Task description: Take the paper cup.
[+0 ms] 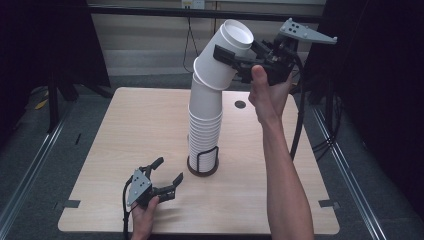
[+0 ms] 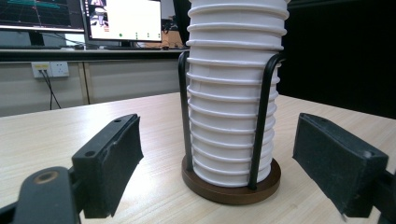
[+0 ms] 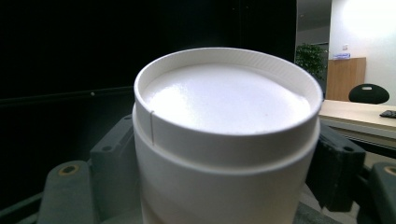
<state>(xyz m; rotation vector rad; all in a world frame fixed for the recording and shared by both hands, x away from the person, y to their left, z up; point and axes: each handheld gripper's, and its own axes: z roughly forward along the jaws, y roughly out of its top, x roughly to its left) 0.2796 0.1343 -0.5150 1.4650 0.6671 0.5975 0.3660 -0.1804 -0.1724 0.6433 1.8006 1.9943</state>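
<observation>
Already the right tool (image 1: 235,59) grips the top paper cup (image 1: 225,52), tilted but not clear of the stack (image 1: 205,127) mid-surface; the left tool (image 1: 167,175) waits, jaws apart and empty, near the holder (image 1: 202,167).

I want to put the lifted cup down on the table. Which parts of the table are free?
The table is bare left of the cup stack, out to its left edge. It is also bare right of the stack, under the raised forearm. The near left part is crowded: the left claw rests close to the wooden holder base.
</observation>
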